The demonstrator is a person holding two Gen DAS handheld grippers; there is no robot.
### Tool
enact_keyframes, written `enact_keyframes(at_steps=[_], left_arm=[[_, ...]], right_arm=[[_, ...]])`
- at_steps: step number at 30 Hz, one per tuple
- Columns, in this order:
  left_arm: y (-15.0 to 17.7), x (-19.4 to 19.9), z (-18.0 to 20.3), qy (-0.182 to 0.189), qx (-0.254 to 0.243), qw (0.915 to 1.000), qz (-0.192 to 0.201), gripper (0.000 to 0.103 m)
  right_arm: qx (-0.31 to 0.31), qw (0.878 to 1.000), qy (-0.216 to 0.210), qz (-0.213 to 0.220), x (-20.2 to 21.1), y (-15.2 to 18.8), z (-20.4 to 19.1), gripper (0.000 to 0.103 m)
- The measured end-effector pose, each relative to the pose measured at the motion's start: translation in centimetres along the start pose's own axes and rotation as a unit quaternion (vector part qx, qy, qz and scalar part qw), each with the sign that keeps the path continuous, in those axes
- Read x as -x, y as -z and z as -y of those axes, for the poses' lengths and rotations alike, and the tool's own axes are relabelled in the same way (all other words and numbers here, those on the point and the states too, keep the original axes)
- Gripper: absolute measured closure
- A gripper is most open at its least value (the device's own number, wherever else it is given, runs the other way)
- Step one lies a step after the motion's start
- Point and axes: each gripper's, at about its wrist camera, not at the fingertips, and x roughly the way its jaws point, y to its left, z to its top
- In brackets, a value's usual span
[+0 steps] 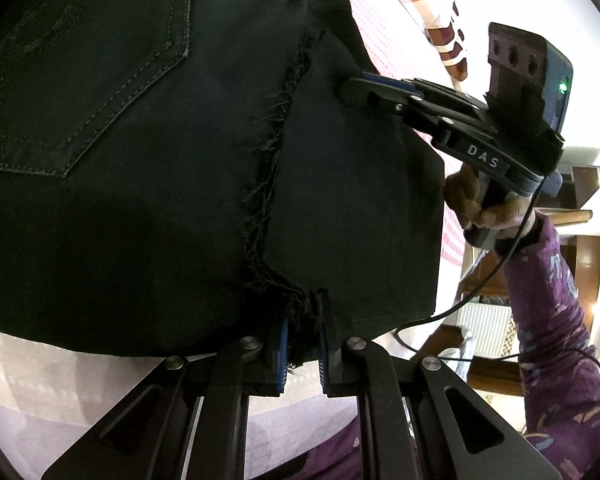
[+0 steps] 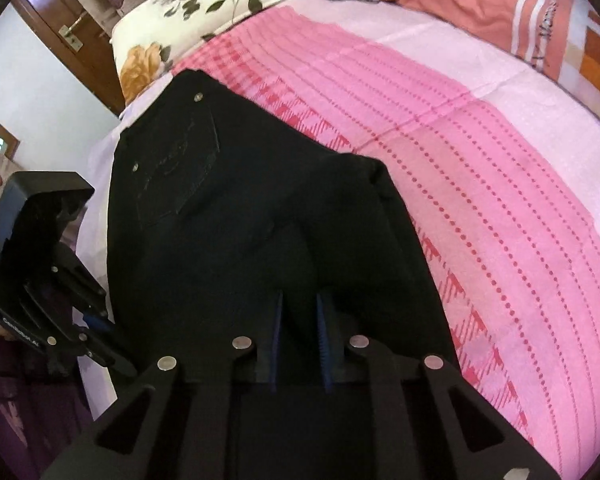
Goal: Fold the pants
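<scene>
Pants on pink bed, partly folded | left tongs clamped on frayed hem | right tongs pinching cloth, likely to carry the fold

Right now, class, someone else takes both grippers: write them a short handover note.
Left gripper: shut on the frayed hem of the black pants.
Right gripper: jaws nearly shut on the same leg end, further along.
Pants: lying on the pink bedspread, waist end far from you.
Done: leg ends gripped.
Left: probably carry the leg ends toward the waist, lay flat, smooth.
</scene>
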Motion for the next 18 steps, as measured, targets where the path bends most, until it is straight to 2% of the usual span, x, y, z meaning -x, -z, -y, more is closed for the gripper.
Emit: enact_keyframes(at_steps=[4,12,15,18], left_arm=[[0.0,0.2,0.4,-0.008,-0.006,0.9999,0.003,0.091],[-0.3,0.6,0.8,-0.017,-0.013,0.9997,0.015,0.091],[-0.2,0.5,0.7,-0.024,-0.016,0.9995,0.015,0.091],[-0.2,0.4,0.7,-0.027,-0.015,0.9994,0.017,0.09]], right_arm=[[-0.015,0.999,0.012,0.033,1.4,0.6,0.1,0.095],[-0.038,0.997,0.02,0.071,3.2,0.8,0.9,0.097],[-0.035,0.997,0.021,0.068,3.0,0.9,1.2,0.097],[-0.039,0.997,0.035,0.056,1.1,1.0,1.2,0.097]])
